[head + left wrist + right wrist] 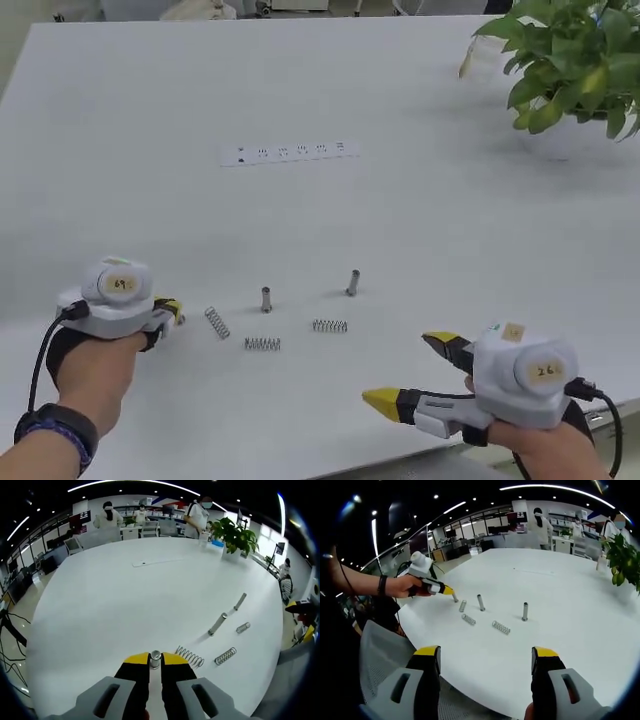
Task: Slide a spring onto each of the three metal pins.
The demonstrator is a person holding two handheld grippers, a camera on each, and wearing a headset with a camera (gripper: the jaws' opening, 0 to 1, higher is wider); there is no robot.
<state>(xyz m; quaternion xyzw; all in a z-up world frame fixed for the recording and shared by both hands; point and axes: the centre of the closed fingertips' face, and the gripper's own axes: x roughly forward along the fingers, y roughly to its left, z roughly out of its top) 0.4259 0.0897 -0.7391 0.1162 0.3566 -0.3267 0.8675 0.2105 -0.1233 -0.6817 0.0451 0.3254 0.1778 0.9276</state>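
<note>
My left gripper (155,662) is shut on a short metal pin (155,655), whose tip rests on the white table at the near left (176,311). Two more pins (266,299) (353,283) stand upright in the middle. Three small springs lie on the table: one (217,322) just right of the left gripper, one (262,343) in front of the pins, and one (329,326) further right. My right gripper (410,371) hovers open and holds nothing at the near right edge, a hand's width from the springs. From the right gripper (486,655), the pins (480,602) (525,611) stand ahead.
A white power strip (288,152) lies flat at the middle back of the table (420,200). A potted green plant (570,60) stands at the back right corner. The table's front edge runs just under my right gripper. People stand far behind the table.
</note>
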